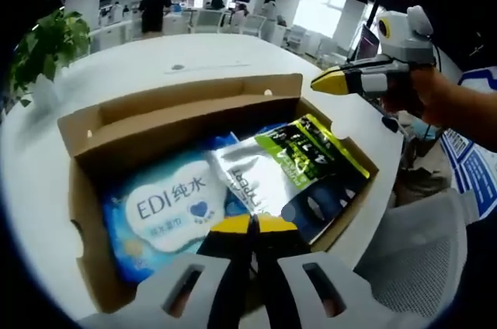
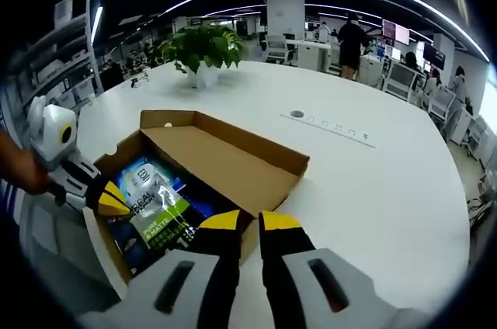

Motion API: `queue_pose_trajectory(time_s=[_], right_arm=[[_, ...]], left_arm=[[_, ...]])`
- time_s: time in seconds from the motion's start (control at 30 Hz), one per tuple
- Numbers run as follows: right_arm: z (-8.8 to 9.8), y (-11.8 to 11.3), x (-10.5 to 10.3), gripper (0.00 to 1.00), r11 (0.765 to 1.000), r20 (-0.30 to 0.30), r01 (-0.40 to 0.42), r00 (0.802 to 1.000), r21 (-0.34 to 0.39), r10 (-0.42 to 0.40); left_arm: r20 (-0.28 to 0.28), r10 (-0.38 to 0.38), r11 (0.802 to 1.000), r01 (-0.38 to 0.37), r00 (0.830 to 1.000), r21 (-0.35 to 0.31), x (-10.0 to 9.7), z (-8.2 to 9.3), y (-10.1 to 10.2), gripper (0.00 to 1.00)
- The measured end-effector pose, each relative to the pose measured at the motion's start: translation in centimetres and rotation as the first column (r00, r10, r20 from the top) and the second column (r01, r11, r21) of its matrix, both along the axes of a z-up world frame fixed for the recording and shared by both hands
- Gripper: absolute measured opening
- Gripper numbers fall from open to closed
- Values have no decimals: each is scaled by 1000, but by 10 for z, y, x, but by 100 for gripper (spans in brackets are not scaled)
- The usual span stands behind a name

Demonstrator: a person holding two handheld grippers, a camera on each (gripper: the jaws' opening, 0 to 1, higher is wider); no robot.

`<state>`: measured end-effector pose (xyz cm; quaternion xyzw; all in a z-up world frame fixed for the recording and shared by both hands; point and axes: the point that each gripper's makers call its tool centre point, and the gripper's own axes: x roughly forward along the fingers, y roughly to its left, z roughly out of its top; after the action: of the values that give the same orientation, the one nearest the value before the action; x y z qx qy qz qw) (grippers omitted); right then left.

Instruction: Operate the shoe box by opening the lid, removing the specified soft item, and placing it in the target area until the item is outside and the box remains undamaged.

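The cardboard shoe box (image 1: 78,212) lies on a white round table with its lid (image 1: 178,100) folded back. Inside are a blue wet-wipes pack (image 1: 167,209) and a silver-and-green soft pouch (image 1: 287,170). My left gripper (image 1: 252,224) hovers over the box's near edge, jaws shut with nothing between them. My right gripper (image 1: 330,81) hangs by the box's far right corner, held by a hand. In the right gripper view, the right gripper (image 2: 250,224) stands narrowly open above the lid (image 2: 233,150), and the left gripper (image 2: 105,199) is over the pouch (image 2: 155,216).
A potted plant (image 2: 202,50) stands on the table (image 2: 373,189) beyond the box. A cable port (image 2: 297,114) sits mid-table. A grey chair (image 1: 419,259) is by the table's edge. People stand among desks in the background.
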<state>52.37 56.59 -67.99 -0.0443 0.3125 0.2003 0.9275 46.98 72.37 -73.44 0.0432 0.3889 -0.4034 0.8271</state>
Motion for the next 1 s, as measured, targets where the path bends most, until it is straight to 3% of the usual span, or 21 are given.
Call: queue_pose_trajectory(time_s=[0.63, 1.0], right_arm=[[-9, 28, -17, 8, 999, -35, -47, 998, 9, 47], [-27, 46, -35, 8, 997, -105, -82, 991, 17, 83]], left_arm=[[-3, 53, 999, -53, 999, 0, 4, 0, 25, 0], [-2, 64, 998, -64, 998, -5, 3, 0, 30, 0]])
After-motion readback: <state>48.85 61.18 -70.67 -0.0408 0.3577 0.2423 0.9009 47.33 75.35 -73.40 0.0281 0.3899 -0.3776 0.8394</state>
